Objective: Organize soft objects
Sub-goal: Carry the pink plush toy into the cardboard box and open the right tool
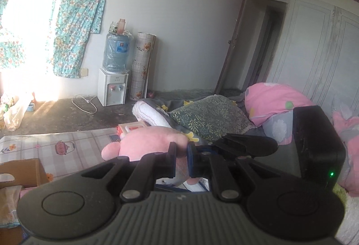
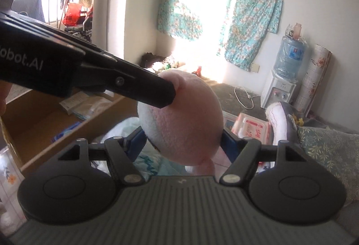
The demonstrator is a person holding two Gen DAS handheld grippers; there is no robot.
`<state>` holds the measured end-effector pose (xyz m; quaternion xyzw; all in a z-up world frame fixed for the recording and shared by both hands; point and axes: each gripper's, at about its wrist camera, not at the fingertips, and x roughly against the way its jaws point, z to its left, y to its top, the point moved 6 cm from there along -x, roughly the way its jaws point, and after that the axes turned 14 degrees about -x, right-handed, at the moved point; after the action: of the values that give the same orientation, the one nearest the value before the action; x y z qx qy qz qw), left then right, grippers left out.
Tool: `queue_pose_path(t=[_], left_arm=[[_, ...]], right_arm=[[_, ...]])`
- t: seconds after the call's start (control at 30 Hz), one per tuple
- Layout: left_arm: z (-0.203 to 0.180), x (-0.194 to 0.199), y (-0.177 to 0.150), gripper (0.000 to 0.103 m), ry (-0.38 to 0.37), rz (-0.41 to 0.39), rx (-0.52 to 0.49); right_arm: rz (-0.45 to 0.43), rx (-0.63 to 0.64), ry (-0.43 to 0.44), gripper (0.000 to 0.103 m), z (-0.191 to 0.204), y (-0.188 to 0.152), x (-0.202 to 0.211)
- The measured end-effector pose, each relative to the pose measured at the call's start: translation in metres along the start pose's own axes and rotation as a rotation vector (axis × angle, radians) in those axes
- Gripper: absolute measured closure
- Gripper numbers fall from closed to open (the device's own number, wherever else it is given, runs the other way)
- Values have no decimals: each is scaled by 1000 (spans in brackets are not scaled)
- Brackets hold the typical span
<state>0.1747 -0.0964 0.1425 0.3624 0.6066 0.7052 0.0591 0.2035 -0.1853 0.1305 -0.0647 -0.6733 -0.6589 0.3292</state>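
Note:
A pink and white plush toy (image 1: 148, 144) hangs in the air, held by both grippers. My left gripper (image 1: 181, 161) is shut on a thin part of the toy; in the right wrist view it comes in from the left and pinches the toy's top (image 2: 177, 85). My right gripper (image 2: 182, 143) is shut on the toy's round body (image 2: 186, 119); in the left wrist view its black body (image 1: 314, 144) sits at the right. A green leaf-print pillow (image 1: 211, 117) and a pink pillow (image 1: 273, 99) lie on the bed.
An open cardboard box (image 2: 44, 115) with packets stands below left. A patterned mat (image 1: 44, 150), a water dispenser (image 1: 114, 85), a rolled mat (image 1: 142, 65) and a white wardrobe (image 1: 318, 47) surround the bed. Another pink plush (image 1: 350, 146) lies at the right.

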Motion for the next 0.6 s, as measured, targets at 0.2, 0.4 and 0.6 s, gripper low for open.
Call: queue_pose_path(t=[0.2,0.4,0.6], left_arm=[[69,97,-15,91,180,-42,70],[141,146,-60,72,364,14,164],[199,170,-106,60,461,82,234]], right_arm=[[12,-24,237,33,108,37,-17],[230,-68,438,33,213,37,-90],[537,-124,475,33,283,-13,-179]])
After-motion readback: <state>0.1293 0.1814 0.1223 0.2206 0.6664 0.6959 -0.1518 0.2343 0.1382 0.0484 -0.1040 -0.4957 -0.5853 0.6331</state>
